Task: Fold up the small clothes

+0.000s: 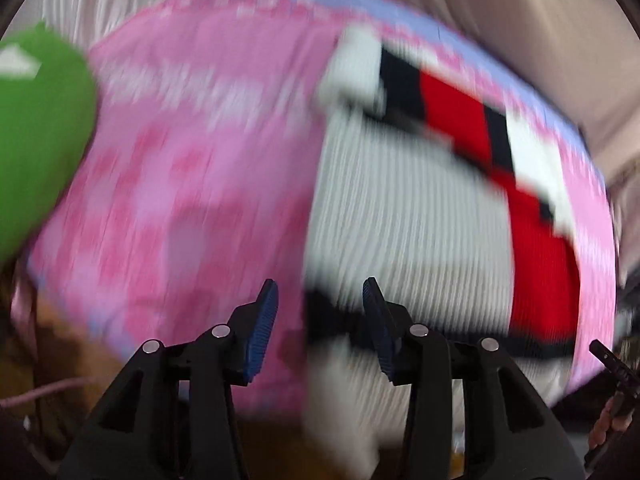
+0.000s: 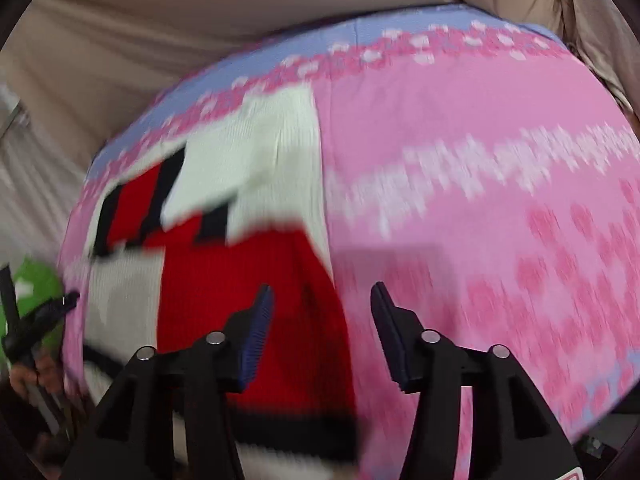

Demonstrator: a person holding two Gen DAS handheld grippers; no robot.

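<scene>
Both my grippers, left [image 1: 320, 300] and right [image 2: 322, 304], spread, empty above knit sweater [image 1: 400, 200]; blurry, probably reaching; next pinch hem.

Sweater [image 1: 400, 216]: lies on the cloth [image 1: 192, 168], ahead of the left gripper [image 1: 320, 312] and reaching to its right.
Right gripper [image 2: 322, 320]: sweater ahead and to its left, bare cloth to its right.
Garment [image 1: 36, 140]: far left of the left gripper, at the cloth's edge.
Curtain [image 2: 180, 12]: behind the cloth.
</scene>
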